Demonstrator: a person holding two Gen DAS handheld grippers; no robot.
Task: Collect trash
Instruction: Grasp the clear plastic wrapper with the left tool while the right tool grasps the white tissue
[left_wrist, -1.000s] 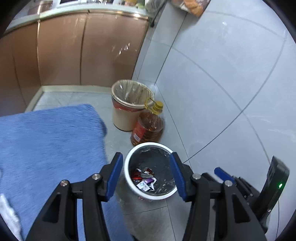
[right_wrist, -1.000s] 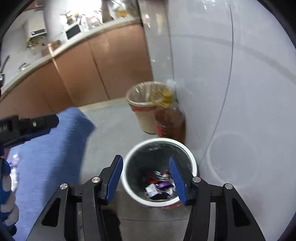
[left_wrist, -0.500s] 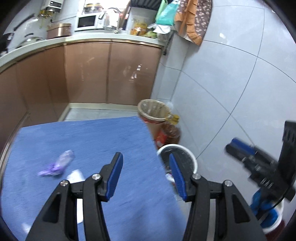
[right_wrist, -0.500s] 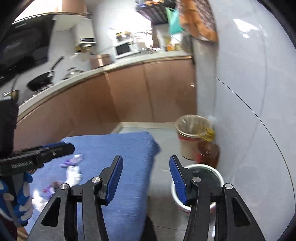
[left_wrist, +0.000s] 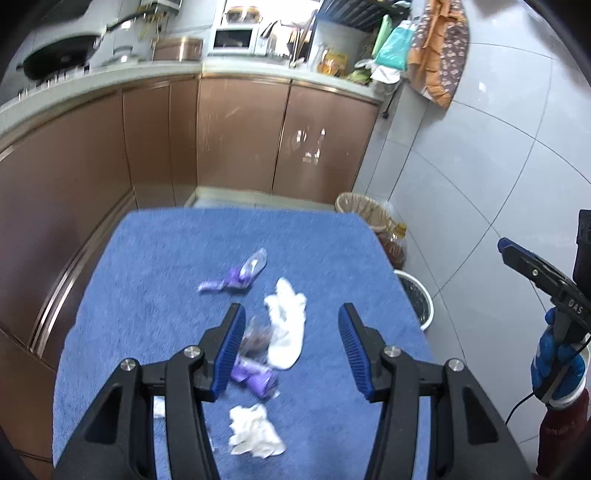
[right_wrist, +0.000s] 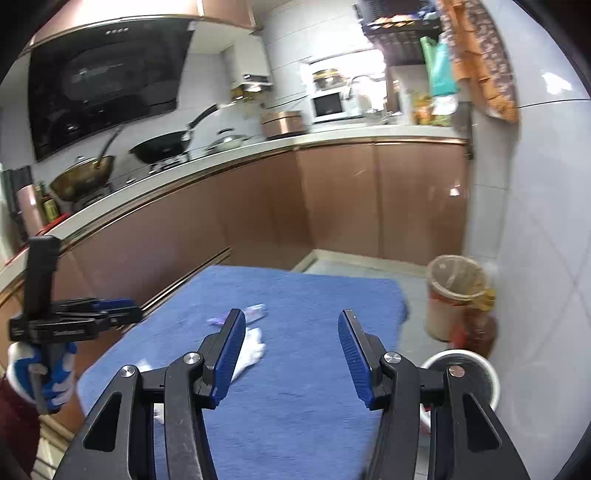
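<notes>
Litter on the blue cloth (left_wrist: 155, 295): we see the purple wrapper (left_wrist: 255, 376) lying just ahead of the left gripper (left_wrist: 291, 347), whose jaws stand spread and empty, while the equally spread right gripper (right_wrist: 291, 350) hangs farther off, nearer the white bin (right_wrist: 491, 373).

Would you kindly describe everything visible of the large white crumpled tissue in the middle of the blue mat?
The white tissue is a soft, crumpled, elongated wad, paper by its look, lying flat on the blue mat. A clear-and-purple wrapper lies against one long side, apparently touching it. It lies ahead of the left gripper, whose jaws stand open and apart from it.
</notes>
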